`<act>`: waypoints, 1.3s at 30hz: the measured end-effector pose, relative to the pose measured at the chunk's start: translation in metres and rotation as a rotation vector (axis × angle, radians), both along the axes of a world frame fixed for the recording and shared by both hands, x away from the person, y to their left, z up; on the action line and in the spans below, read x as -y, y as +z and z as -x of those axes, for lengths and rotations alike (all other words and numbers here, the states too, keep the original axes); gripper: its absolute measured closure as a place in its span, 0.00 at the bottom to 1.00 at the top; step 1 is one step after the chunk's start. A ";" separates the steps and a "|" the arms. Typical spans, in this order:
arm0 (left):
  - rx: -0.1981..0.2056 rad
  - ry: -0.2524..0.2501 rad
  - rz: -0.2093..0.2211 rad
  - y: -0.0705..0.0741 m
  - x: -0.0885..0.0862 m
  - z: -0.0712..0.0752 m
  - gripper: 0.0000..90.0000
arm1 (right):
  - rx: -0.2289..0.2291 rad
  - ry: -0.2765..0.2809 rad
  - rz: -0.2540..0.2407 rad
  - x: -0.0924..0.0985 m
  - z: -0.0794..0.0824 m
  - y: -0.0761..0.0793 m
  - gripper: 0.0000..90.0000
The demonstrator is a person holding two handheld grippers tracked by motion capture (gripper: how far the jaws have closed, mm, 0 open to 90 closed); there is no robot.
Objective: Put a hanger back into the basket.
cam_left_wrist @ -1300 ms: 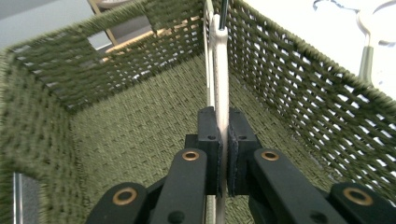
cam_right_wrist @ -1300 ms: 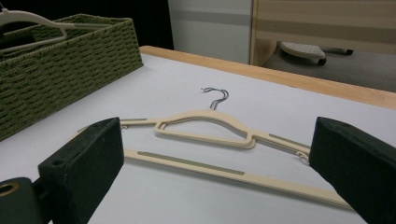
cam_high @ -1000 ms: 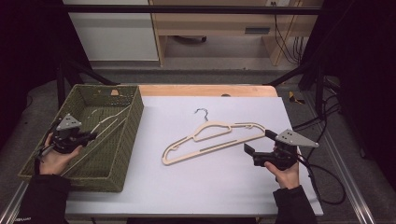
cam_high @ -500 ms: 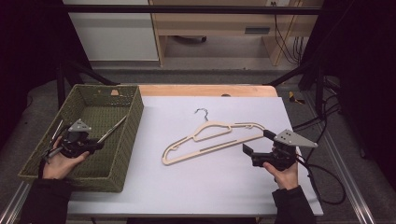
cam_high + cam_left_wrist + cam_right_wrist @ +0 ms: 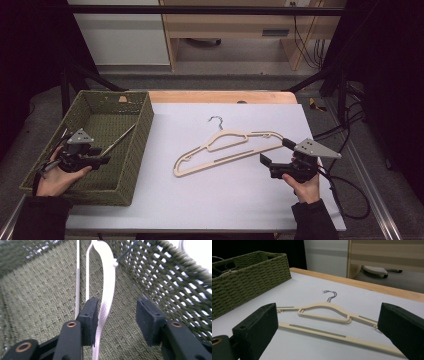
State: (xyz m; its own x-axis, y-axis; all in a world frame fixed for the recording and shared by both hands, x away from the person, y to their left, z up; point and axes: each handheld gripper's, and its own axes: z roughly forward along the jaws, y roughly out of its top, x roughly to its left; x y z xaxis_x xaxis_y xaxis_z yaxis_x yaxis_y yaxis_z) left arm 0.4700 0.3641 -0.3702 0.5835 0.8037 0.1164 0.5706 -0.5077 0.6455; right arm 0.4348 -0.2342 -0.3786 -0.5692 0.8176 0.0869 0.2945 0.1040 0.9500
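Two hand-held grippers are at work over a pale grey worktop [image 5: 215,200] with a strip of bare wood along its far edge. Beyond it the room is dim: a white cabinet front, a light wooden bench with cables hanging beside it, and a grey floor.

At the left side of the worktop stands a green woven basket [image 5: 137,145]. The left hand-held gripper [image 5: 102,161] is down inside it, and its jaws have just been opening; they now stand partly apart. In the left gripper view a white hanger [image 5: 107,287] lies in the basket and runs up between the jaws, close against the left pad while the right pad stands clear of it, so it is not clamped. From above, one thin arm [image 5: 119,140] of it slants up towards the basket's right wall.

A second, cream hanger [image 5: 225,150] with a dark wire hook lies flat in the middle of the worktop, well apart from the basket. The right hand-held gripper [image 5: 274,159] sits low near the worktop, just beside that hanger's right end, its jaws wide apart and holding nothing. In the right gripper view the cream hanger [image 5: 324,312] lies across the gap between the two pads, further off, without touching either.
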 end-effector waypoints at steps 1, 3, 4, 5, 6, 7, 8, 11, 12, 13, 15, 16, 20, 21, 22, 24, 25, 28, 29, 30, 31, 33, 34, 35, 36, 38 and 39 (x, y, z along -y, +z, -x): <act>0.022 0.001 0.008 0.005 -0.001 0.003 0.55 | 0.000 0.001 0.001 0.000 0.000 0.001 0.04; 0.047 0.003 0.031 0.011 -0.001 0.006 0.52 | 0.001 0.001 -0.001 0.000 0.000 0.001 0.04; 0.066 0.002 0.036 0.015 0.000 0.008 0.50 | 0.002 0.001 -0.002 0.000 0.000 0.001 0.04; 0.085 0.007 0.054 0.018 0.002 0.010 0.48 | 0.004 0.002 0.000 0.000 -0.001 0.001 0.04; 0.100 -0.001 0.053 0.021 0.003 0.011 0.45 | 0.003 0.001 -0.001 0.000 -0.001 0.001 0.04; 0.115 -0.001 0.052 0.025 0.004 0.012 0.43 | 0.001 0.001 -0.001 0.000 -0.001 0.001 0.04; 0.130 0.006 0.068 0.026 0.006 0.013 0.40 | 0.001 0.004 -0.001 0.000 -0.001 0.001 0.04; 0.187 -0.002 0.123 0.034 0.013 0.019 0.33 | 0.002 0.000 -0.006 0.000 -0.001 0.002 0.04; 0.203 -0.002 0.153 0.036 0.015 0.021 0.30 | 0.002 -0.001 -0.005 0.000 -0.001 0.002 0.04; 0.221 -0.006 0.173 0.039 0.017 0.023 0.27 | 0.002 -0.001 -0.005 0.001 -0.001 0.002 0.04; 0.251 -0.012 0.206 0.044 0.022 0.026 0.21 | 0.003 -0.004 -0.006 0.001 -0.001 0.002 0.04; 0.265 -0.011 0.225 0.046 0.024 0.027 0.18 | 0.002 -0.003 -0.005 0.001 -0.002 0.002 0.04; 0.328 -0.017 0.284 0.057 0.037 0.034 0.11 | -0.001 -0.004 -0.007 0.000 -0.003 0.002 0.04; 0.340 -0.020 0.290 0.059 0.039 0.036 0.09 | -0.001 -0.006 -0.003 0.000 -0.003 0.001 0.04; 0.348 -0.025 0.295 0.062 0.042 0.037 0.08 | 0.000 -0.004 -0.003 0.000 -0.002 0.001 0.04; 0.373 -0.031 0.308 0.067 0.049 0.040 0.07 | 0.002 -0.002 -0.005 0.001 -0.003 0.002 0.04; 0.381 -0.037 0.322 0.069 0.052 0.042 0.07 | 0.004 -0.002 -0.008 0.001 -0.003 0.002 0.04; 0.413 -0.055 0.369 0.076 0.064 0.045 0.06 | 0.000 -0.007 -0.009 0.002 -0.003 0.002 0.04; 0.421 -0.061 0.380 0.079 0.070 0.045 0.06 | 0.001 -0.008 -0.009 0.002 -0.004 0.002 0.04; 0.425 -0.065 0.388 0.080 0.074 0.045 0.06 | -0.001 -0.006 -0.009 0.002 -0.004 0.002 0.04; 0.428 -0.074 0.397 0.080 0.079 0.045 0.06 | 0.000 -0.008 -0.008 0.002 -0.004 0.002 0.04; 0.433 -0.087 0.416 0.080 0.093 0.041 0.06 | -0.003 -0.006 -0.008 0.001 -0.004 0.001 0.04; 0.430 -0.092 0.422 0.079 0.098 0.039 0.06 | -0.003 -0.005 -0.007 0.001 -0.005 0.001 0.04; 0.424 -0.101 0.437 0.077 0.106 0.037 0.06 | -0.004 -0.006 -0.005 0.001 -0.005 0.001 0.04; 0.418 -0.107 0.436 0.076 0.110 0.035 0.06 | -0.005 -0.002 -0.005 0.001 -0.005 0.001 0.04; 0.411 -0.124 0.444 0.072 0.122 0.030 0.06 | -0.006 -0.003 -0.005 0.001 -0.005 0.001 0.04; 0.400 -0.129 0.454 0.069 0.128 0.028 0.06 | -0.006 -0.002 -0.011 0.001 -0.005 0.001 0.04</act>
